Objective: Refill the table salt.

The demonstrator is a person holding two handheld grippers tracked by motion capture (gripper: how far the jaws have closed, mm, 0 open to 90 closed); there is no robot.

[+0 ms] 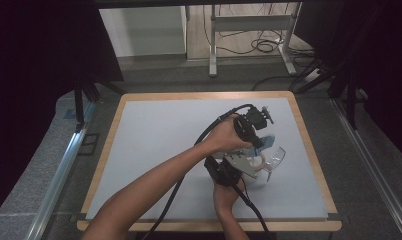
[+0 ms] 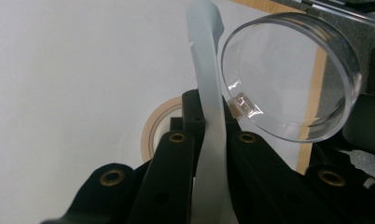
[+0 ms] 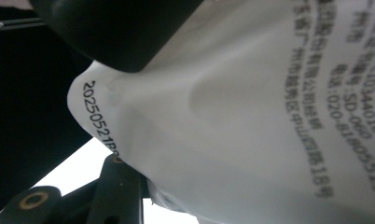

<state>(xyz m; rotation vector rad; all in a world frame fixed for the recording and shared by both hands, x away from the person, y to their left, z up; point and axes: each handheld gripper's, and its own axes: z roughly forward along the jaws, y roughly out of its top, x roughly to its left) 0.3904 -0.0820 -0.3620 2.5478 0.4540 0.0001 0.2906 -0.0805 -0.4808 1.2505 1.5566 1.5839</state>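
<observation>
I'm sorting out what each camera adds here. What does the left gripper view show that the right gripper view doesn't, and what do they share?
The left gripper view shows a clear round container and a roll of tape lying on the table. It also shows the left gripper shut on the pouch's thin white edge.

The right gripper view shows the white pouch up close, with printed text and a stamped date code, at the right gripper.

Both show the pouch, a black gripper's fingers, and a patch of pale table.
</observation>
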